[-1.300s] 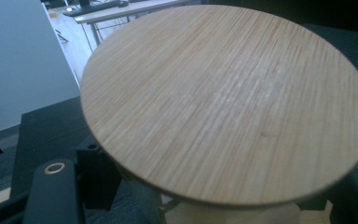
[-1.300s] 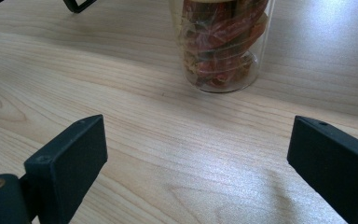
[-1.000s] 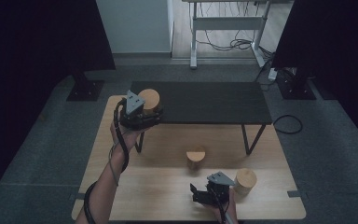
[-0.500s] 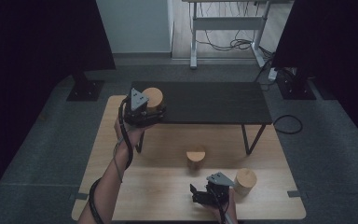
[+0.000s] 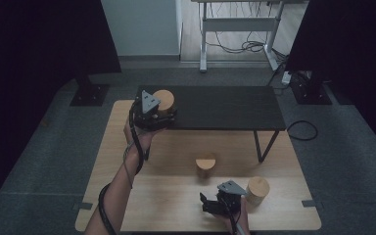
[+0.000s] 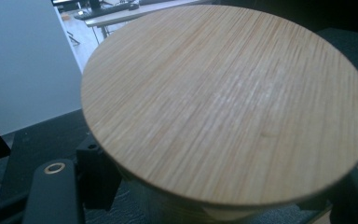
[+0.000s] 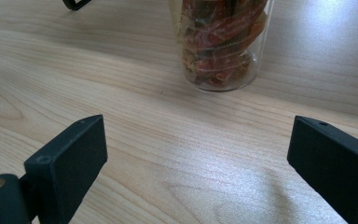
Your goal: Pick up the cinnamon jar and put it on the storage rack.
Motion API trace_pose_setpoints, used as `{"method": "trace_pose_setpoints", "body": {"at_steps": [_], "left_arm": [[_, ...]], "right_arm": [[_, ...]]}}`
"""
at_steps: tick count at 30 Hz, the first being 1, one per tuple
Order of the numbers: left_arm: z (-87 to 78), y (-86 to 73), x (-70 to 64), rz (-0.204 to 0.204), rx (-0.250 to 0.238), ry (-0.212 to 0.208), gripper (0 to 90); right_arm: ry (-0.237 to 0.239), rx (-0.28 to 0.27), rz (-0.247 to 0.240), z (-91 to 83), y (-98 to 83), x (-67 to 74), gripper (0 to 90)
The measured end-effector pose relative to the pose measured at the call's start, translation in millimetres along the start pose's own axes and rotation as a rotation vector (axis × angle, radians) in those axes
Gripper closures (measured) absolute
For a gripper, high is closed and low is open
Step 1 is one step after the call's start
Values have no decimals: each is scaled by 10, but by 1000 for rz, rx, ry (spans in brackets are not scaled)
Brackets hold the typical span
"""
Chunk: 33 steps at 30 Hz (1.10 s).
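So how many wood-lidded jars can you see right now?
3. One jar is clamped in the left gripper at the black shelf's left end; one stands mid-table; one beside the right gripper. Others may be hidden.

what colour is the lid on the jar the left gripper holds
Light bamboo-wood tan with fine straight grain on the lid; left gripper view shows it best.

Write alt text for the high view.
A person's left gripper holds a wooden-lidded jar over the black shelf. The right gripper rests open on the wooden table between two more lidded jars.
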<state>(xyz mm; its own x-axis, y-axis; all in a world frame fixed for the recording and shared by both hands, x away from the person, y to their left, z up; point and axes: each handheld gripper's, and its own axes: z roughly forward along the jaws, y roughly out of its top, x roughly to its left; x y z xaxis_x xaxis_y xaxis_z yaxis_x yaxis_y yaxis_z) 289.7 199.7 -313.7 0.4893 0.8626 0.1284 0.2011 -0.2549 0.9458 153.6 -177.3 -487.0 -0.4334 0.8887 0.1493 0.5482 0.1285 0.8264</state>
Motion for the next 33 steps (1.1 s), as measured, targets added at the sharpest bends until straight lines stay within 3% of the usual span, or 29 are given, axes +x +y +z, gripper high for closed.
{"method": "trace_pose_setpoints", "body": {"at_steps": [24,30,33], "left_arm": [[115,-6,54,-34,26,-3,253],[142,-45,137,-102,30,-4,251],[136,-49,135,-99,30,-1,251]], "right_arm": [[-6,-1,-1,3,2,-5,43],[-6,-1,-1,4,2,-6,43],[-6,-2,0,3,1,-8,43]]}}
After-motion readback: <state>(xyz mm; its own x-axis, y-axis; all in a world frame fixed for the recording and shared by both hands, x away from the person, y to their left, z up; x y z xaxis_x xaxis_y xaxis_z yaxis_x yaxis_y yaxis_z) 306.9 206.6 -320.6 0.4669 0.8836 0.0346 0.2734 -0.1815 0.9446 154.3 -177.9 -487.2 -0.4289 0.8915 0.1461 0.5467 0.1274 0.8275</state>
